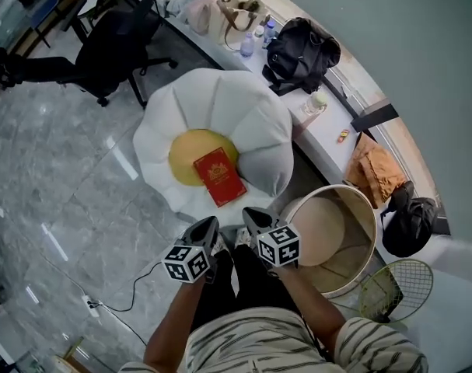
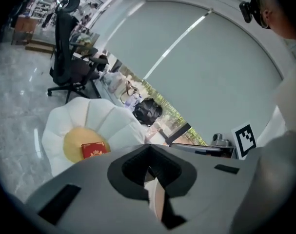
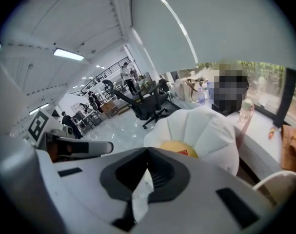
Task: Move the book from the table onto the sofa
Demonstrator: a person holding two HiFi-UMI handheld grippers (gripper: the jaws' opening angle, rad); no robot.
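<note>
A red book (image 1: 218, 176) lies flat on the yellow middle of the white flower-shaped sofa (image 1: 220, 99), its near corner over the white front cushion. In the head view both grippers hang close to the person's body, short of the sofa's front edge. My left gripper (image 1: 208, 225) is shut and holds nothing. My right gripper (image 1: 251, 217) beside it is shut and empty too. The left gripper view shows the book (image 2: 94, 150) on the sofa (image 2: 101, 121) above the closed jaws. In the right gripper view only a corner of the book (image 3: 187, 153) peeks over the jaws.
A round table (image 1: 369, 212) with a white rim stands right of the sofa. Behind the sofa runs a window ledge with a black bag (image 1: 302, 49), a bottle (image 1: 317, 101) and an orange cloth (image 1: 375, 171). A black office chair (image 1: 111, 45) stands at the far left, a racket (image 1: 396, 286) at the near right.
</note>
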